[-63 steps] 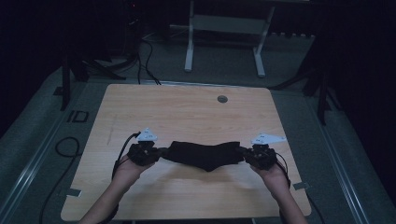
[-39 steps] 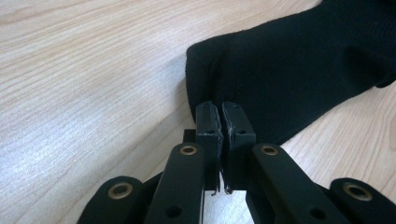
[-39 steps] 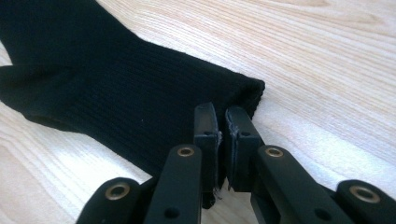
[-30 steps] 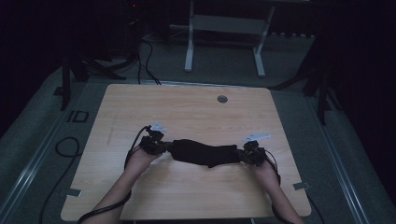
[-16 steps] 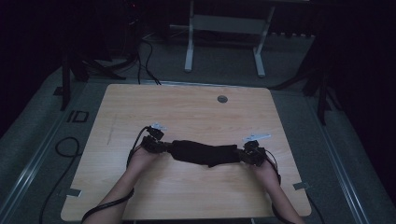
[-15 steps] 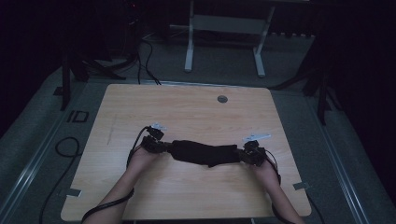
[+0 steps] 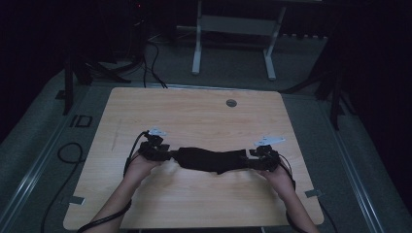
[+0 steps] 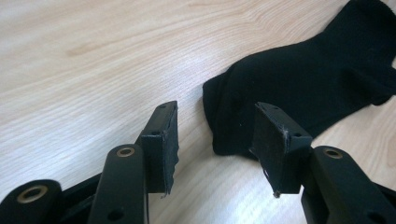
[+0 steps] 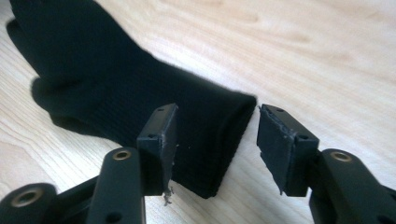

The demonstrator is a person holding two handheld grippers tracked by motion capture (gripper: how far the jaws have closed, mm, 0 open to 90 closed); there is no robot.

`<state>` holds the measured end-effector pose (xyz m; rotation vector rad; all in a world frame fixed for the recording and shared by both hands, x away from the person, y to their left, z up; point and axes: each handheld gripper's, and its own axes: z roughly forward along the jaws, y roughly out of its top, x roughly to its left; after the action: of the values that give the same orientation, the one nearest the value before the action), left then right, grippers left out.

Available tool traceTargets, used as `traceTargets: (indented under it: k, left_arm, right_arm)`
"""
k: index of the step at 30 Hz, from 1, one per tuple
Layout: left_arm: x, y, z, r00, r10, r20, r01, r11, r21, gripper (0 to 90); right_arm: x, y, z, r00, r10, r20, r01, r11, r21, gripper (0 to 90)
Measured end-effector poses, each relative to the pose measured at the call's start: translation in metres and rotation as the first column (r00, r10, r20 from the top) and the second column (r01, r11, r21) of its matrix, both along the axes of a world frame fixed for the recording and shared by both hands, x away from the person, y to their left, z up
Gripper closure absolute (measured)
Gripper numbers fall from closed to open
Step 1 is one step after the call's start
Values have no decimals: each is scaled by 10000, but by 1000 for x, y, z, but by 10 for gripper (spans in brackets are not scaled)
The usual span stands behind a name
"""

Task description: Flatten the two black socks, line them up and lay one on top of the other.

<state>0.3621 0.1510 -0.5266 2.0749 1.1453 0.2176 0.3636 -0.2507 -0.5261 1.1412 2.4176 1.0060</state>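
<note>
Black sock (image 7: pixel 210 159) lies stretched flat across the near-centre of the tabletop (image 7: pixel 194 116), toe end twd the left claw (image 8: pixel 215 140), cuff end btwn the pads of the right claw (image 9: pixel 215 140). Both claws' jaws have just been opening; each now stands wide, pads off the fabric. Likely risk: a pad snags the knit as the hands pull away, dragging the sock out of line.

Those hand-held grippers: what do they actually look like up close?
Each gripper, left and right, has two black jaws with brass-coloured rivets and flat, frayed black pads. In the high view, a pale plate tops each and a black cable trails back.
</note>
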Motion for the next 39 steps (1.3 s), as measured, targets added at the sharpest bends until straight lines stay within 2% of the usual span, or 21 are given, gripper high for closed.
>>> traceTargets:
  k: [3, 4, 7, 9, 12, 13, 16, 18, 20, 25, 30, 35, 37, 39]
  left_arm:
    - [-5, -4, 3, 9995, -201, 253, 205, 9997, -160, 554]
    - [-7, -8, 3, 9988, -306, 379, 317, 9991, -274, 627]
    - [-11, -23, -1, 9962, -707, 507, 722, 9970, -281, 753]
    - [-10, -34, -6, 9947, -902, 489, 914, 9955, -232, 774]
    - [-8, -45, -13, 9935, -1072, 389, 1079, 9941, -145, 797]
    - [-6, -48, -17, 9936, -1082, 318, 1082, 9941, 4, 814]
    - [-1, -49, -24, 9961, -883, 73, 882, 9960, 107, 845]
    - [1, -49, -27, 9965, -837, -32, 838, 9959, 338, 845]
    - [1, -48, -31, 9965, -830, -67, 832, 9954, 485, 845]
    - [4, -41, -32, 9983, -579, -96, 583, 9975, 400, 845]
    - [7, -34, -32, 9994, -348, 16, 347, 9985, 413, 845]
    - [9, -33, -32, 9993, -360, -57, 362, 9987, 352, 844]
    - [9, -33, -32, 9993, -365, -69, 367, 9987, 365, 843]
    - [8, -32, -31, 9994, -340, -67, 342, 9993, 156, 811]
  right_arm:
    - [-3, -1, 7, 9999, -30, 168, 26, 9997, 234, 526]
    - [-6, 0, 11, 9994, -34, 352, 21, 9994, 356, 664]
    - [-12, 6, 14, 9983, 3, 585, -37, 9983, 587, 823]
    - [-13, 12, 10, 9987, 157, 487, -181, 9987, 482, 852]
    - [-12, 19, -2, 9992, 394, 109, -396, 9991, 149, 853]
    - [-11, 20, -6, 9992, 398, -14, -398, 9992, 52, 852]
    - [-6, 22, -17, 9991, 295, -290, -302, 9993, -233, 849]
    - [-2, 22, -21, 9990, 198, -400, -211, 9993, -324, 837]
    - [2, 21, -24, 9985, 212, -498, -223, 9995, -217, 830]
    - [12, 24, -26, 9990, 74, -447, -77, 10000, -51, 824]
    - [21, 31, -26, 9992, 35, -388, -39, 9999, -113, 808]
    - [25, 35, -26, 9992, 86, -380, -91, 9999, -117, 799]
    - [27, 34, -25, 9988, 137, -472, -137, 9999, 9, 765]
    - [27, 33, -23, 9981, 171, -587, -160, 9997, 200, 725]
